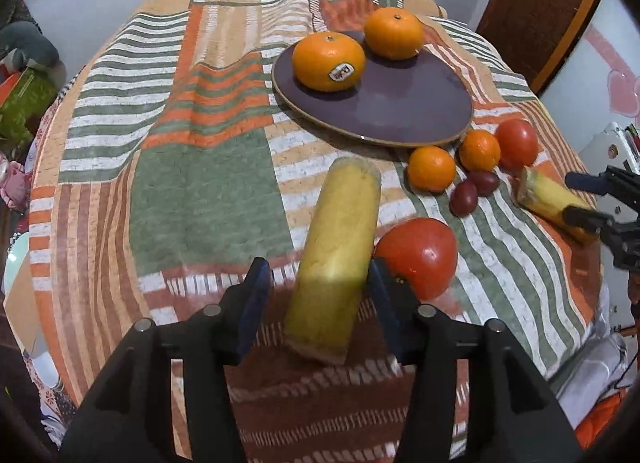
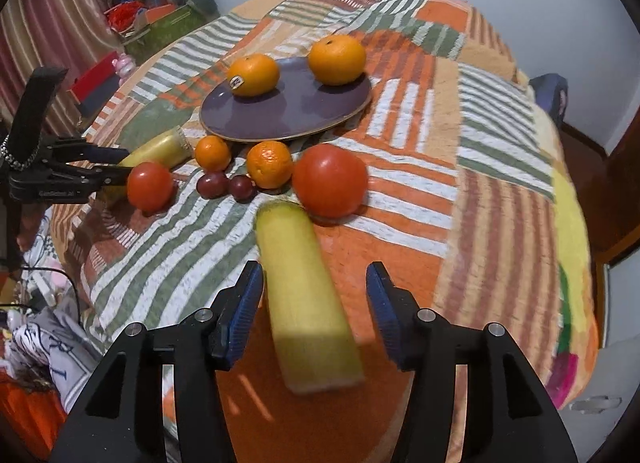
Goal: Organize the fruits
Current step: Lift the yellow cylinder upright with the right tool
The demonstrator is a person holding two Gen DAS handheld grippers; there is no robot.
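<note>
My left gripper (image 1: 319, 271) stands open around a yellow banana piece (image 1: 340, 231) lying on the cloth; its right pad is close to the piece and its left pad is clear of it. My right gripper (image 2: 314, 271) is open over a second banana piece (image 2: 304, 295), with a wide gap on the right. A purple plate (image 1: 400, 103) holds two large oranges (image 1: 329, 61). In front of the plate lie two small tangerines (image 2: 269, 164), two dark plums (image 2: 212, 185) and two tomatoes (image 2: 330, 179). Each wrist view shows the other gripper (image 1: 576, 199) at the frame's edge.
A striped patchwork cloth (image 1: 192, 183) covers the round table. Boxes and clutter (image 2: 160, 23) sit beyond the far left edge. A wooden door (image 1: 536, 3) stands at the back right. Fabric and cables (image 2: 52, 327) hang by the near edge.
</note>
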